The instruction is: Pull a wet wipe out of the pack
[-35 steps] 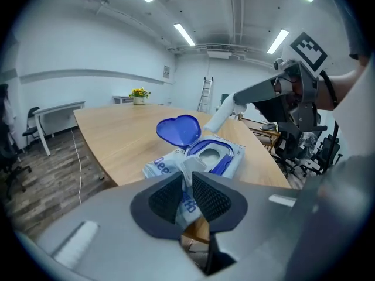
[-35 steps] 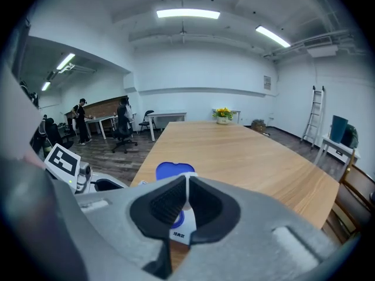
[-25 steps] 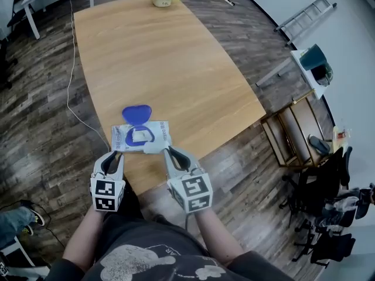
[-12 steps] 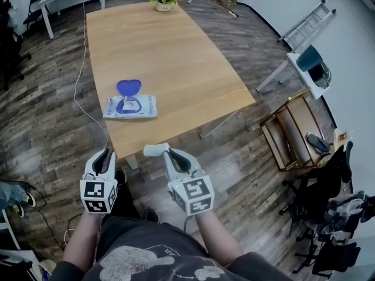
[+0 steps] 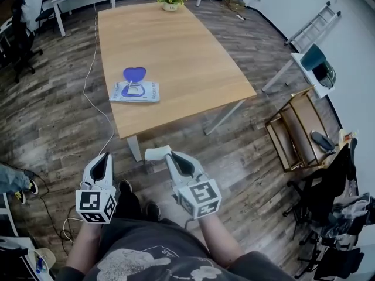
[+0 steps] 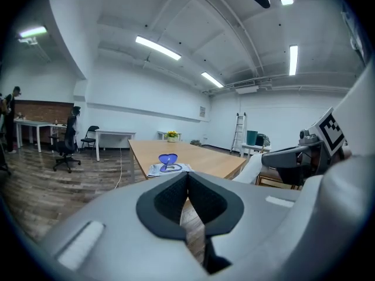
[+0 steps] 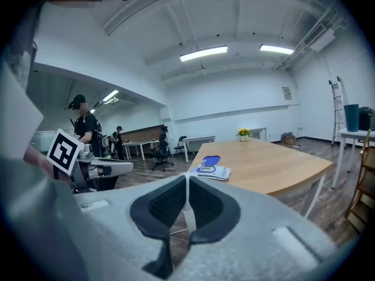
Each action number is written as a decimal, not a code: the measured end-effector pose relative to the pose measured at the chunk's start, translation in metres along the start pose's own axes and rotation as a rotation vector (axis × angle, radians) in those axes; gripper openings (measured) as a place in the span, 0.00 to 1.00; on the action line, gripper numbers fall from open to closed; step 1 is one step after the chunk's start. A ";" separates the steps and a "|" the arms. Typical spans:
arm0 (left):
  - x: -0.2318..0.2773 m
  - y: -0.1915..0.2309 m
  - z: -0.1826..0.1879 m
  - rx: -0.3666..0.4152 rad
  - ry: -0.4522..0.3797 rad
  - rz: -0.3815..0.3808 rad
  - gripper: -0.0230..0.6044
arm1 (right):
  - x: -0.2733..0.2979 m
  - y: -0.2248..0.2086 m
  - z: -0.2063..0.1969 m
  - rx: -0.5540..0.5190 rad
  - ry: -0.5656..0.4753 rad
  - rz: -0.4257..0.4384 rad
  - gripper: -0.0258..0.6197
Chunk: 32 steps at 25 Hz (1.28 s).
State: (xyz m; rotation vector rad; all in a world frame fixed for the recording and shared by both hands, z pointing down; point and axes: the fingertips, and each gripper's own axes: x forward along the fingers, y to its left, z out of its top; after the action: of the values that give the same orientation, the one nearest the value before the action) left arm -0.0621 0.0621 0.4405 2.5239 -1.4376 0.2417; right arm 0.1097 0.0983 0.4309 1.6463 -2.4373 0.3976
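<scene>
The wet wipe pack (image 5: 135,91) lies near the wooden table's (image 5: 176,57) left front corner, its blue lid (image 5: 134,74) flipped open. It also shows far off as the pack (image 6: 169,167) and the pack (image 7: 210,170). Both grippers hang over the floor, well short of the table. My right gripper (image 5: 167,156) is shut on a white wipe (image 5: 156,153); a thin strip of the wipe (image 7: 188,212) shows pinched between its pads. My left gripper (image 5: 102,160) is closing, its pads meeting with nothing between them, as the left gripper (image 6: 187,179) view confirms.
A yellow flower pot (image 5: 170,0) stands at the table's far end. A cable (image 5: 88,92) trails over the floor on the left. A wooden rack (image 5: 299,133), a ladder (image 5: 316,22) and office chairs (image 5: 328,215) stand to the right. People stand by distant desks (image 7: 135,148).
Both grippers have drawn back from the table's front edge and now hang over the floor. The wipe, first right beside the pack, has come away in the right gripper. The pack stays put.
</scene>
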 end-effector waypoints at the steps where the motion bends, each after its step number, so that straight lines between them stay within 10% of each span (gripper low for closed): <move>1: -0.004 0.002 -0.001 0.002 0.001 0.005 0.07 | -0.001 0.003 0.001 -0.002 -0.003 0.006 0.05; 32: -0.102 0.004 0.001 -0.015 -0.034 -0.173 0.07 | -0.063 0.103 -0.017 -0.046 0.013 -0.145 0.05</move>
State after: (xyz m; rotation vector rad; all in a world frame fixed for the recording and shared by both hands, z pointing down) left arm -0.1168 0.1444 0.4142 2.6326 -1.2186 0.1589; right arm 0.0374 0.1960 0.4156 1.7804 -2.2823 0.3271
